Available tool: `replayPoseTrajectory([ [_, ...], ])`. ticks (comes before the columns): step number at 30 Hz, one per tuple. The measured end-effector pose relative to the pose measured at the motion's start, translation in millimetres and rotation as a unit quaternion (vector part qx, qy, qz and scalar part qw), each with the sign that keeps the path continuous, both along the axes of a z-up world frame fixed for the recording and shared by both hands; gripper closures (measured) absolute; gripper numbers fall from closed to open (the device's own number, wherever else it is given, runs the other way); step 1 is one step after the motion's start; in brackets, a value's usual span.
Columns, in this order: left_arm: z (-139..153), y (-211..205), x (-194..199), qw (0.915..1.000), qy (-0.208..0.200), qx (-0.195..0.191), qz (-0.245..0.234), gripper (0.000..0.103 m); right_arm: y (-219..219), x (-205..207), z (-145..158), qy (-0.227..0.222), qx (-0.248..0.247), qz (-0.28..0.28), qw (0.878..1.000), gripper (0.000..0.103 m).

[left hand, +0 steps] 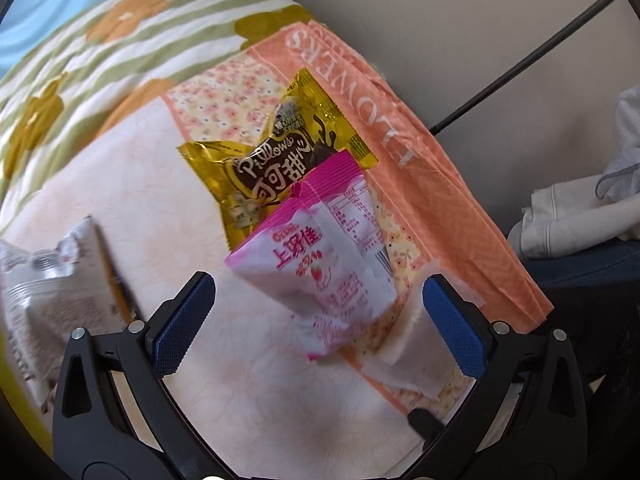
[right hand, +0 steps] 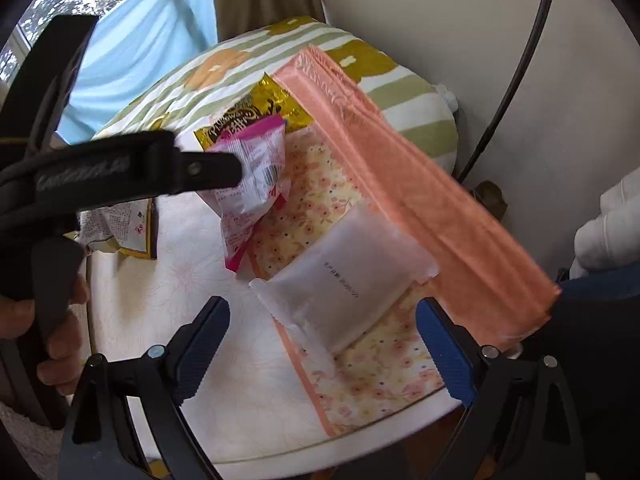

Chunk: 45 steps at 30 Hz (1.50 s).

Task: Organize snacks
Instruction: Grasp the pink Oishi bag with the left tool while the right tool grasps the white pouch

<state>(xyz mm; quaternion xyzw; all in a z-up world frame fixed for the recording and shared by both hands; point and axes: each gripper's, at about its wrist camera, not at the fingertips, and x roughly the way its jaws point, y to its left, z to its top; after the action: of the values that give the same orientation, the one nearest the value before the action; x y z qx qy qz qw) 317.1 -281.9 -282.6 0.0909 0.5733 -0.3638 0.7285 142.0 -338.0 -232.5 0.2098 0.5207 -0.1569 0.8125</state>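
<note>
My left gripper hangs open over a pink and white snack packet, which lies between the blue pads without touching them. The packet overlaps a gold chocolate packet behind it. In the right wrist view, my right gripper is open just above a clear white packet lying flat on the flowered mat. That view also shows the pink packet, the gold packet, and one of the left gripper's fingers, with a hand holding it.
A folded orange cloth lies along the mat's far side on the round white table. A silver packet sits at the left. A striped flowered pillow lies behind; white clothes and a wall stand to the right.
</note>
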Motion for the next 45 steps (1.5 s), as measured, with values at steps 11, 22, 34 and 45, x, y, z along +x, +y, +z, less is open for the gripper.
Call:
replayPoseTrajectory([
  [11,-27.3,-14.4,16.6,0.9999,0.005,0.008,0.005,0.002,-1.6,9.7,-12.3,0.001,-0.014,-0.086,0.996,0.01],
  [22,-31.7,-4.9,17.0,0.9992,0.02,0.016,-0.031,0.045,-5.4,20.1,-25.0,0.014,-0.024,-0.116,0.993,0.01],
  [34,-27.2,13.7,6.0,0.9987,0.022,0.024,-0.04,0.054,-6.2,27.1,-36.3,0.039,-0.046,-0.111,0.992,0.01],
  [45,-24.1,24.8,-1.8,0.999,0.018,0.034,-0.022,0.055,-6.0,32.4,-35.2,0.037,-0.065,-0.069,0.995,0.032],
])
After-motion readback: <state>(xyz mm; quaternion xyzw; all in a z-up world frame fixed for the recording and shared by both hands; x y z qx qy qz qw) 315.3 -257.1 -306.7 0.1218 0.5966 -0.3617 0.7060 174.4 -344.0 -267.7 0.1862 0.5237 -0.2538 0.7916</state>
